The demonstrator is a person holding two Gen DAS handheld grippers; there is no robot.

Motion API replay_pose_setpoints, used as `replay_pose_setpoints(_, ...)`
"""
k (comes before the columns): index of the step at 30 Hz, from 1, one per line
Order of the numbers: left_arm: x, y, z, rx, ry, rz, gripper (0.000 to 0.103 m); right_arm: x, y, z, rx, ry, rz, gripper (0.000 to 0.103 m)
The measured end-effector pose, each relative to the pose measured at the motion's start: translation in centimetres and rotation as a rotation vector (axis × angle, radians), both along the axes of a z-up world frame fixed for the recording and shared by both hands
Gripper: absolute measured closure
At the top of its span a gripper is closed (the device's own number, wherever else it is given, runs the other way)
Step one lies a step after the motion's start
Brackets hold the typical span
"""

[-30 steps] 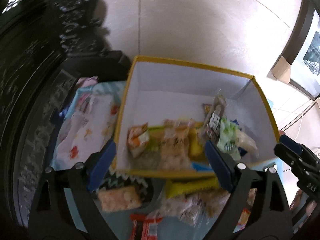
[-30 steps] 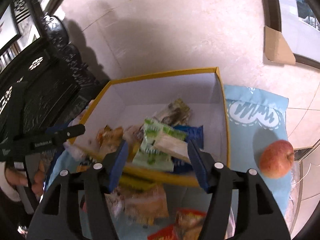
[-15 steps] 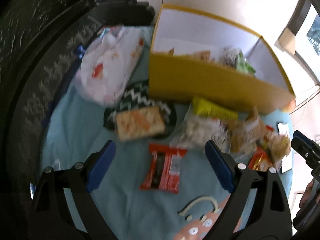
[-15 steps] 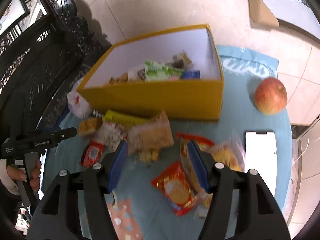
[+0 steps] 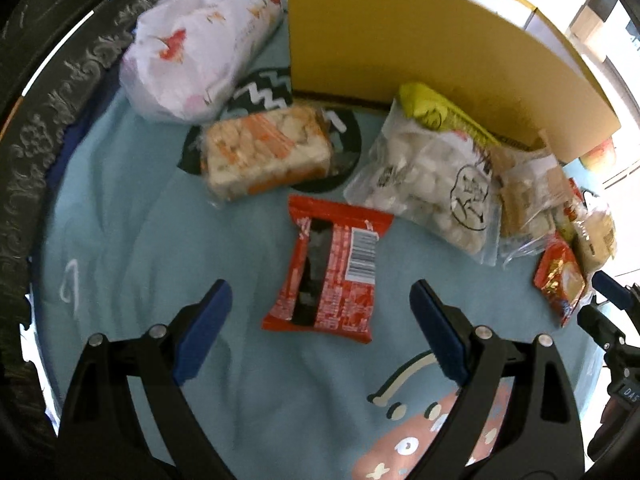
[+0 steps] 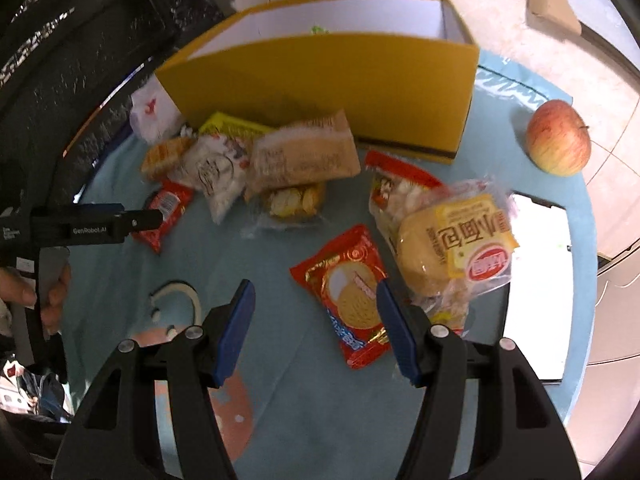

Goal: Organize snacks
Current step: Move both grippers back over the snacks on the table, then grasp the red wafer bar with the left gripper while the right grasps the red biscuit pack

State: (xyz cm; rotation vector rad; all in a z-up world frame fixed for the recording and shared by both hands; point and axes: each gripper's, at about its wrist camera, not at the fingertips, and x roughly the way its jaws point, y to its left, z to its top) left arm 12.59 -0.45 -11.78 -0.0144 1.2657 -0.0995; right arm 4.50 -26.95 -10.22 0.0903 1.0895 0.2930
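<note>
Two tongs are hovering spread and empty: left tongs (image 5: pixel 320 332) over the red packet (image 5: pixel 330 272), right tongs (image 6: pixel 314 320) beside the biscuit packet (image 6: pixel 352 292) at 1 o'clock. Slippery film is likely escaping a shallow pinch; the box (image 6: pixel 320 88) is standing at 12 o'clock.

A light blue cloth (image 6: pixel 304 408) is spread over the tabletop. An apple (image 6: pixel 558 143) is seen at its right edge, a white phone (image 6: pixel 536 284) just nearer. Tiled floor (image 6: pixel 500 4) beyond.

One yellow box (image 6: pixel 320 88), one apple (image 6: pixel 558 142), one white carrier bag (image 5: pixel 200 36), about nine loose snack packets.
</note>
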Motion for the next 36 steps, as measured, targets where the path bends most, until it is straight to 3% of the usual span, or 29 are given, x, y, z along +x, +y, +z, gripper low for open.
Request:
replay_pose_setpoints(12, 1.4, 0.4, -2.7, 0.007, 0.049, 0.010, 0.012, 2.3, 0.7, -2.5, -0.105, 0.010, 0.052, 0.039)
replay_pose_setpoints(17, 1.8, -0.5, -2.9, 0.042, 0.023, -0.002, 0.013, 1.9, 0.9, -3.7, -0.118, 0.044, 0.080, 0.039)
replay_pose_setpoints(19, 2.2, -1.0, -2.8, 0.048, 0.006, -0.015, 0.020, 1.7, 1.1, -3.7, -0.136, 0.037, 0.090, 0.040)
replay_pose_setpoints(21, 2.3, -1.5, -2.4, 0.050, -0.015, -0.033, 0.051, 2.0, 1.0, -3.5, -0.139, 0.052, 0.065, 0.045)
replay_pose_setpoints(22, 2.5, -1.8, -2.1, 0.057, -0.020, -0.044, 0.058, 2.0, 1.3, -3.5, -0.144, 0.057, 0.061, 0.051)
replay_pose_setpoints(26, 2.4, -1.9, -2.1, 0.062, -0.004, -0.049, 0.058, 1.8, 1.8, -2.9, -0.125, 0.056, 0.048, 0.056)
replay_pose_setpoints(36, 1.1, -0.8, 0.5, 0.006, -0.037, -0.043, 0.058, 0.4, 1.2, 0.8, 0.057, 0.047, 0.021, 0.056)
